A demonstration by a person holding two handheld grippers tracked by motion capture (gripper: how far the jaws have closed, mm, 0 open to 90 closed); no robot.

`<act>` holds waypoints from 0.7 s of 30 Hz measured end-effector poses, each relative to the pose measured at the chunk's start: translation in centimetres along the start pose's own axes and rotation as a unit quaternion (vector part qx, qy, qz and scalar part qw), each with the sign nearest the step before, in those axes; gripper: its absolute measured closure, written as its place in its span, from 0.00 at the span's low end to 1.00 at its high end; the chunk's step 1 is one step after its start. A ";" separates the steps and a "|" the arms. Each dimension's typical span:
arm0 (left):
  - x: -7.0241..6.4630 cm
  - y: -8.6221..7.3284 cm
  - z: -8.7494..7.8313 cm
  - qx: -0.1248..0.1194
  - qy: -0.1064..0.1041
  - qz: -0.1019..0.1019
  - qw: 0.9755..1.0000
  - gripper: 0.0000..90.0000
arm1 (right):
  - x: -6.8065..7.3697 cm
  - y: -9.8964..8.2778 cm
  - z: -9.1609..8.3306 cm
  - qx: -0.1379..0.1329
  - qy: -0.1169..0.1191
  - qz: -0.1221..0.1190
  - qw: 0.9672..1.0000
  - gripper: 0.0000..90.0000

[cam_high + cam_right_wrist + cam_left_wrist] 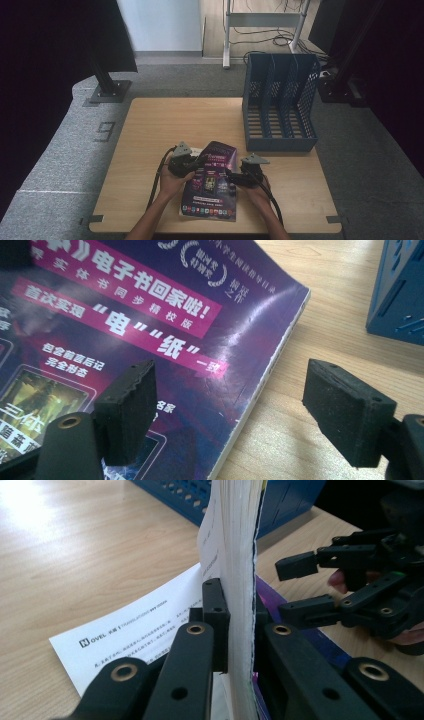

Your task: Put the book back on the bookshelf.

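A thick book with a purple cover (212,185) lies near the table's front edge. My left gripper (199,163) is shut on the book's left edge. In the left gripper view the pages (240,540) stand upright between the pads of that gripper (239,611), lifted off the table. A white printed sheet (135,625) lies flat beneath them. At the book's right side my right gripper (231,175) is open. In its own view the right gripper (235,410) has its jaws either side of the book's (150,315) edge, touching nothing. The right gripper (298,589) also faces the left gripper's camera.
A blue slotted file rack (280,105) stands at the table's back right, close behind the book (400,295). Bare wooden tabletop (165,120) stretches to the left and behind. The person's hands come in over the front edge.
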State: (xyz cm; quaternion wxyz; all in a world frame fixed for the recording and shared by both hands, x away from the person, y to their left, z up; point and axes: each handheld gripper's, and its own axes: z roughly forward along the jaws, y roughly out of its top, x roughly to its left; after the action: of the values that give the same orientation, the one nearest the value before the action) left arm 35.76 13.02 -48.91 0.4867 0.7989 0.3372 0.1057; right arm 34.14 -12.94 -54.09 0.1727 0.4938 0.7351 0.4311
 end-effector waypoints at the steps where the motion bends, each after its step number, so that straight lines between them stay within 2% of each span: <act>1: -0.1 0.1 -0.1 -0.002 0.000 0.001 1.000 0.96 | 0.0 0.0 0.0 -0.001 0.003 0.001 1.000 0.24; 8: -0.5 0.7 -0.7 -0.007 -0.004 0.012 1.000 0.96 | 0.0 0.2 -0.3 -0.008 0.017 0.003 1.000 0.23; 13: -0.7 0.8 -1.1 -0.011 -0.005 0.015 1.000 0.96 | 0.1 0.4 -0.7 -0.016 0.036 0.001 0.999 0.22; 21: -1.0 1.1 -1.7 -0.018 -0.008 0.020 1.000 0.96 | 0.1 0.5 -0.8 -0.019 0.043 0.003 0.999 0.21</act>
State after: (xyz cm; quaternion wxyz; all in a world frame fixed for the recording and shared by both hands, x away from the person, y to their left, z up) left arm 34.61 13.26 -46.97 0.5017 0.7972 0.3156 0.1150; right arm 33.87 -13.10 -53.20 0.1493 0.4737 0.7323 0.4658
